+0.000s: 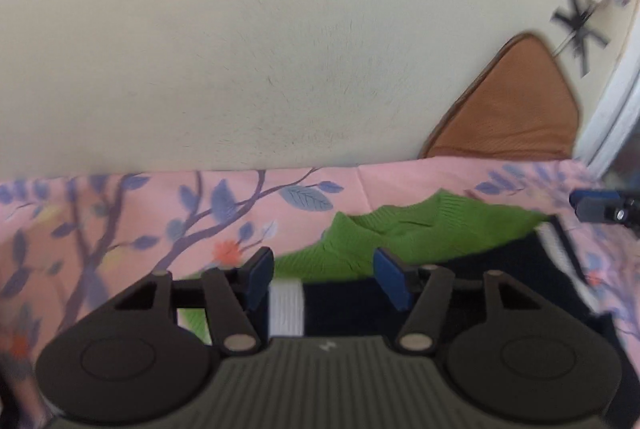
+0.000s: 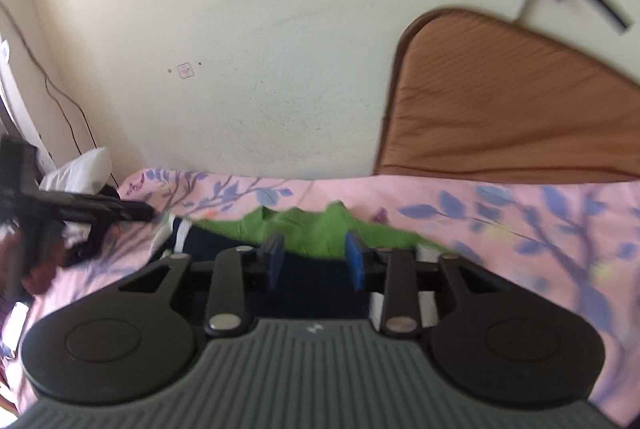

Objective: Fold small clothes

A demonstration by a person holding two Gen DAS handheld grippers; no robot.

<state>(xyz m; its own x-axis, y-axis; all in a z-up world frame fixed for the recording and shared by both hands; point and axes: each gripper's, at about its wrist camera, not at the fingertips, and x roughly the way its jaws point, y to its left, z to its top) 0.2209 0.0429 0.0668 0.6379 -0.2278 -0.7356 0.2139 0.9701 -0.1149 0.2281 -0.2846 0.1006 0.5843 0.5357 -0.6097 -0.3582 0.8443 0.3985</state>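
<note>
A green knitted garment point(image 1: 400, 233) point(image 2: 312, 225) lies flat on the pink flowered bed sheet point(image 1: 120, 213) point(image 2: 520, 221). A dark navy garment point(image 1: 500, 269) point(image 2: 212, 237) with a white stripe point(image 1: 285, 305) lies folded over its near part. My left gripper point(image 1: 324, 269) hovers over the navy cloth's left end, jaws apart, nothing pinched between the blue pads. My right gripper point(image 2: 316, 255) stands open the same way over the navy cloth's right part. Each gripper shows at the edge of the other's view: the right gripper point(image 1: 596, 207), the left gripper point(image 2: 120, 211).
A cream wall runs behind the bed. A brown cushion point(image 1: 516, 109) point(image 2: 520, 117) leans against it at the right. A white pillow point(image 2: 80, 169), a dark cable point(image 2: 60, 97) and a heap of dark clothes point(image 2: 40, 261) sit at the left end.
</note>
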